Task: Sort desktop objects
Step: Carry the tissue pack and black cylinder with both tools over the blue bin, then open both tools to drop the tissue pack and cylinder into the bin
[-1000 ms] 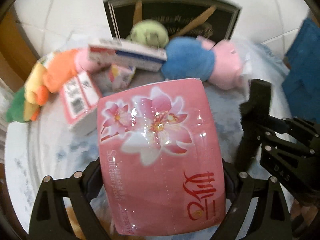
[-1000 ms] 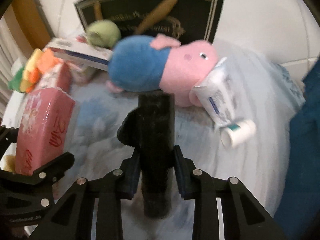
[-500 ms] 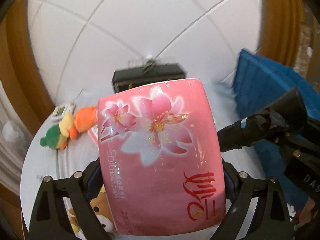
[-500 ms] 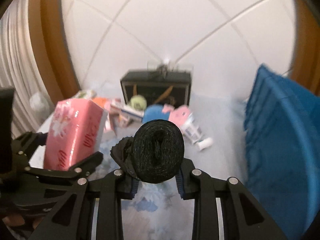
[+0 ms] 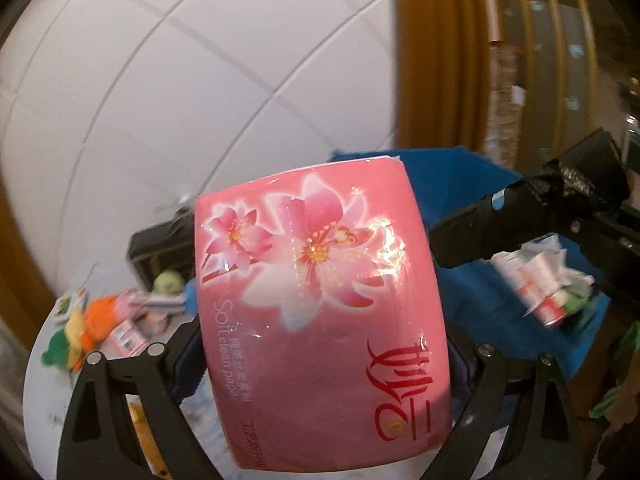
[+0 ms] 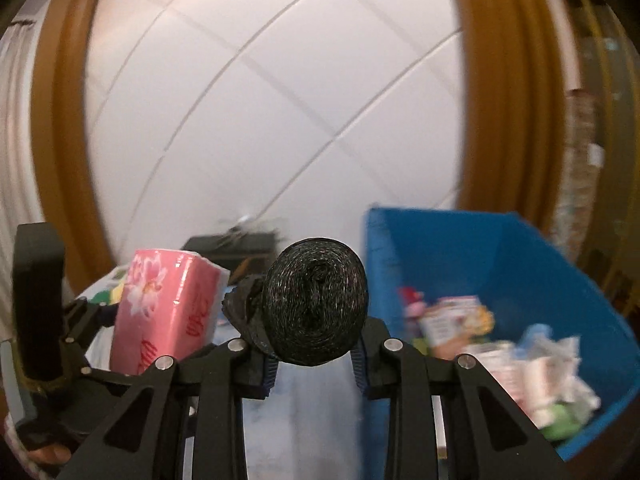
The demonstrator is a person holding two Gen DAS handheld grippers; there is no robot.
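Blue bin [image 6: 500, 264], already part-filled with packets, sits to the right of the table; both held items look bound for it. Pink tissue pack [image 5: 320, 312] is clamped between the left gripper [image 5: 320, 360] fingers, lifted off the table; carry it fully past the bin's near wall before letting go. Black roll [image 6: 316, 304] is pinched in the right gripper [image 6: 316, 364], so release one at a time to avoid collision.
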